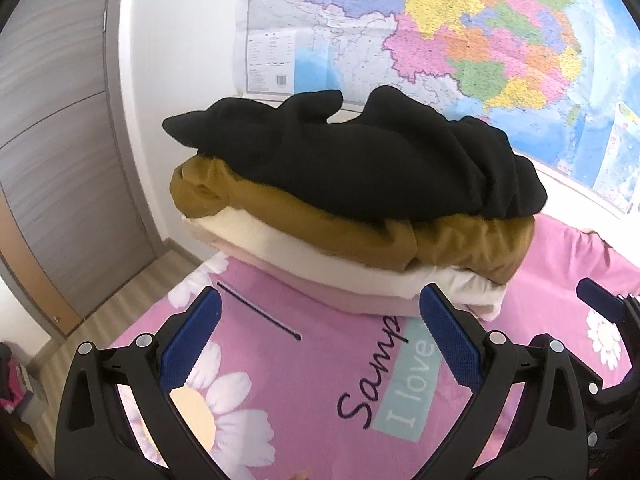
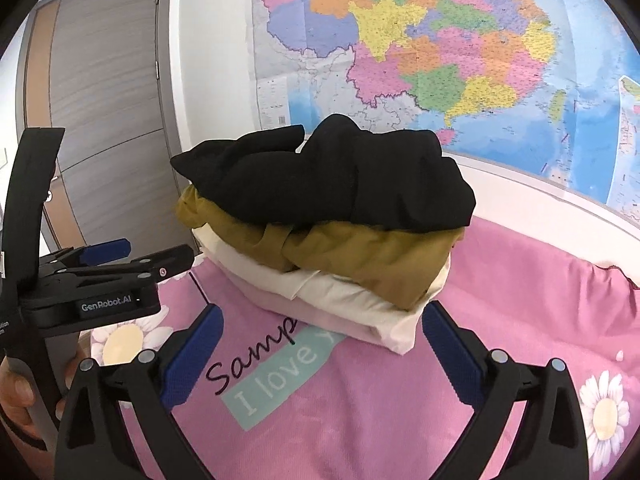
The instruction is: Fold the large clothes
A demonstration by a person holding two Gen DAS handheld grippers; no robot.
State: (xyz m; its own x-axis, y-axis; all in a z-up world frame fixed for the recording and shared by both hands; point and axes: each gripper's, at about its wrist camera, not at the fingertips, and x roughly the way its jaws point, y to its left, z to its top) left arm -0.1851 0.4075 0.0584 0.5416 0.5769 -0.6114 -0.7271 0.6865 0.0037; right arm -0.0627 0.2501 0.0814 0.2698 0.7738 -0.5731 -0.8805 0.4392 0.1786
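Clothes sit stacked on the pink bedsheet (image 1: 320,420), beyond both tools: left tool (image 1: 320,340) and right tool (image 2: 320,344) gape wide, holding nothing. Farther off, the black garment (image 1: 360,160) tops mustard (image 1: 460,244) and cream (image 2: 352,300) folds, likely just released, below the wall map (image 2: 440,40).

— Left wrist view? Looking forward and down along open blue fingers (image 1: 442,344), close over the pink bedspread (image 1: 304,408), facing the stack of folded clothes (image 1: 352,200) and the wall map (image 1: 460,40).

— Right wrist view? Same tilt and heading, set slightly rightward, perhaps a little nearer. Left gripper (image 2: 132,258) at the left edge.

— Shared? Stack (image 2: 328,220), map (image 2: 440,40), bedspread lettering (image 2: 280,372), door (image 2: 108,80).
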